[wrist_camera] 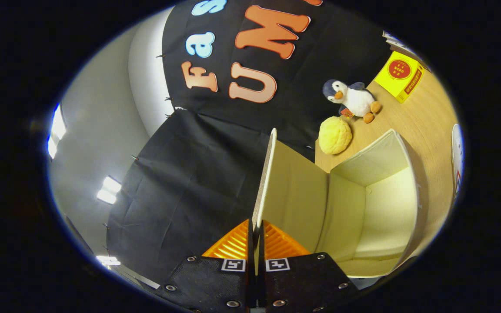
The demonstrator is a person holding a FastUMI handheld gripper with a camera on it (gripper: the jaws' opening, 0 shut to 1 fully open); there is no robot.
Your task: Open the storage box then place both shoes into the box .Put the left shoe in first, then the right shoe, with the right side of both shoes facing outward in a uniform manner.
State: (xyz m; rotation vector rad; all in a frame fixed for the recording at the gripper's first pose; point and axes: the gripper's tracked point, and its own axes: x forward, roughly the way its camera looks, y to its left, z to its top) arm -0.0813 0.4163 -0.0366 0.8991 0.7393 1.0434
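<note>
Gripper [255, 243]: fingers closed on the edge of the lid [292, 191], pinching it from both sides.
Lid: swung up, standing on edge, hinged to the box [385, 204].
Box: open on the table [424, 126], inside bare.
Progress: opening about done; both shoes left to place, left one first.
Count: one box, one yellow ball [335, 135], one penguin toy [352, 99], one shoe [457, 156] glimpsed beyond the box.

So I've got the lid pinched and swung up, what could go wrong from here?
The gripper holds the lid only by its thin edge, so it may slip and drop shut over the open box. Swinging further could drag the light box toward the yellow ball and plush penguin.
</note>
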